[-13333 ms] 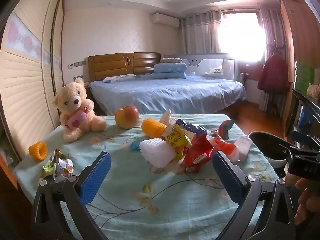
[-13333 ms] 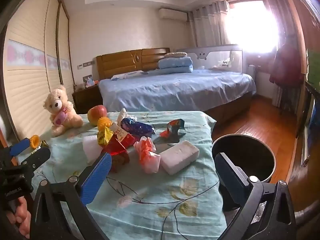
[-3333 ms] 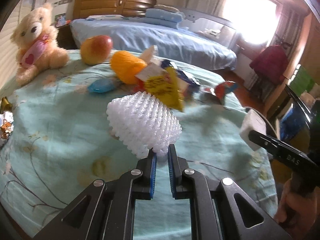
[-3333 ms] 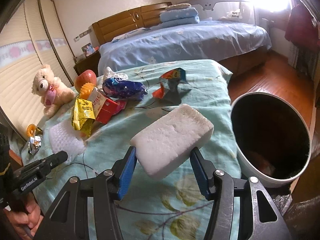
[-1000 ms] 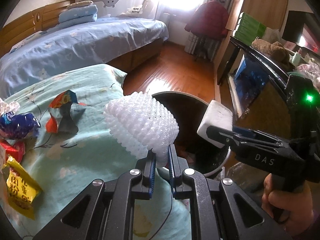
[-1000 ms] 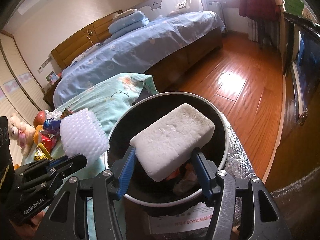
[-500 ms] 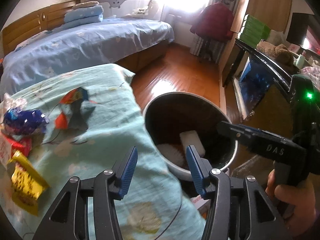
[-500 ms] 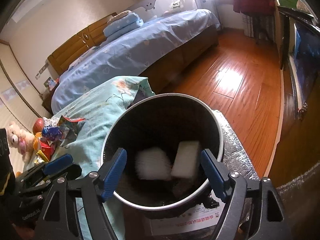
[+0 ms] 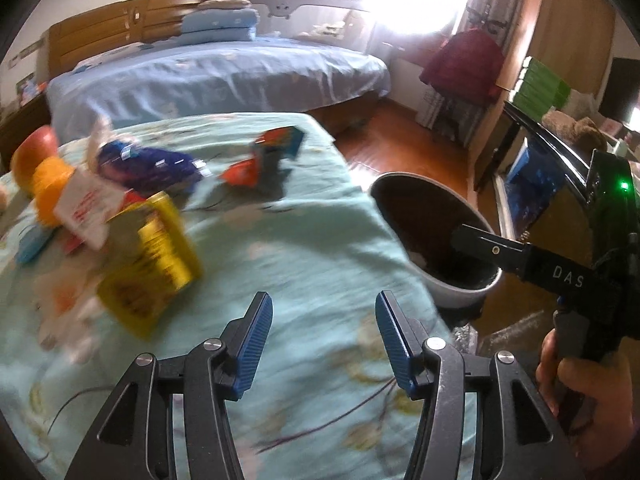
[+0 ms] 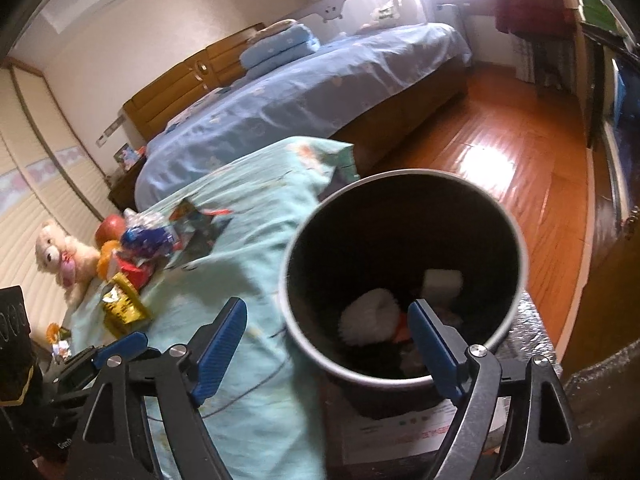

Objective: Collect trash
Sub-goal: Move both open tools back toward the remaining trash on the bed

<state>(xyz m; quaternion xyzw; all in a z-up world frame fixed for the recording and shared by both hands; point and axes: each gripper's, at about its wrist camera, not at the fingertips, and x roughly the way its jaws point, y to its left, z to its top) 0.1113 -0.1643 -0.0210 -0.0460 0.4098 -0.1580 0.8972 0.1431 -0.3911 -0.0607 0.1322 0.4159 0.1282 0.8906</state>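
So the left gripper [image 9: 324, 338] has its jaws parted about halfway with nothing between them, and it's over the bare stretch of teal tablecloth [image 9: 312, 240]. The next bit of trash for it looks like the yellow snack bag [image 9: 150, 264], which sits up and to the left of the jaws, near but not touching. It's blurry, but its long side seems to run diagonally, lower left to upper right, so I'd guess the gripper needs a bit of a twist to bite across it. Past that bag are the blue wrapper [image 9: 152, 168] and the red and blue wrapper [image 9: 264, 158] further back.

The right gripper [image 10: 324, 348] is opening wide, empty too, hanging at the near rim of the trash bin [image 10: 516, 240]. White foam net [image 10: 370, 318] and white foam block [image 10: 442, 282] are lying down inside it. From that side the trash pile is well off to the left, so the left gripper is clearly the closer one.
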